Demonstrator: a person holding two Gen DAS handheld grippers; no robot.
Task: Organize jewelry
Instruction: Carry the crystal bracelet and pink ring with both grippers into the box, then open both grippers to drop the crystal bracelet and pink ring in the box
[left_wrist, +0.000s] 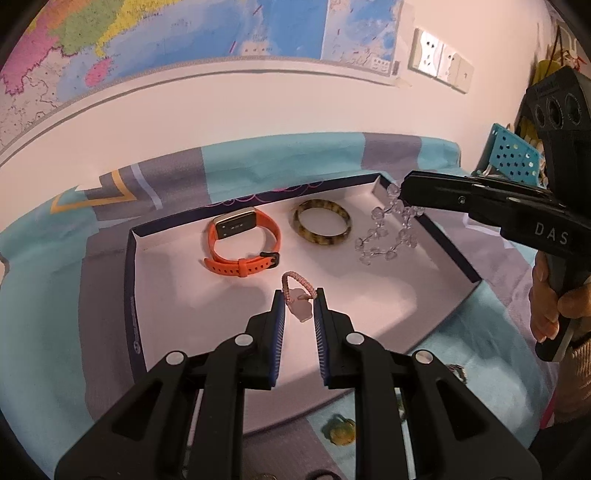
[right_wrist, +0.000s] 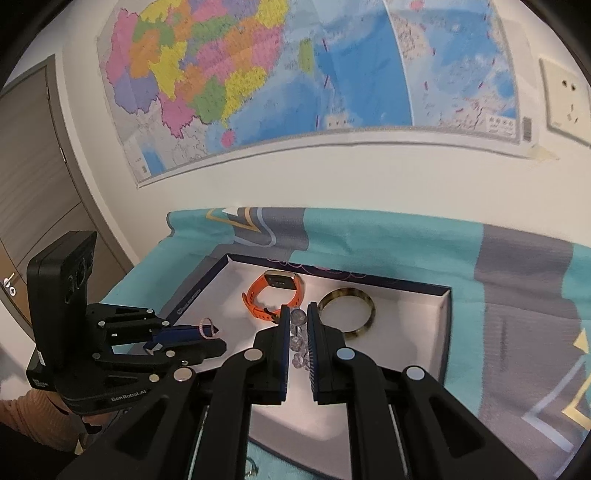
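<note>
Left tool (left_wrist: 299, 295) grips pink bracelet (left_wrist: 297, 286); right tool (right_wrist: 297, 314) grips crystal beads (left_wrist: 388, 230) beside bangle (left_wrist: 321, 226).

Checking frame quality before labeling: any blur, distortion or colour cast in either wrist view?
Left wrist view: strong fisheye bend on the wall map, warm pinkish cast over the white tray, orange watch sharp, person's hand smeared at the edge. Right wrist view: overall softer, clear bead string blurred between the tongs, dark vignette in the corners.
</note>
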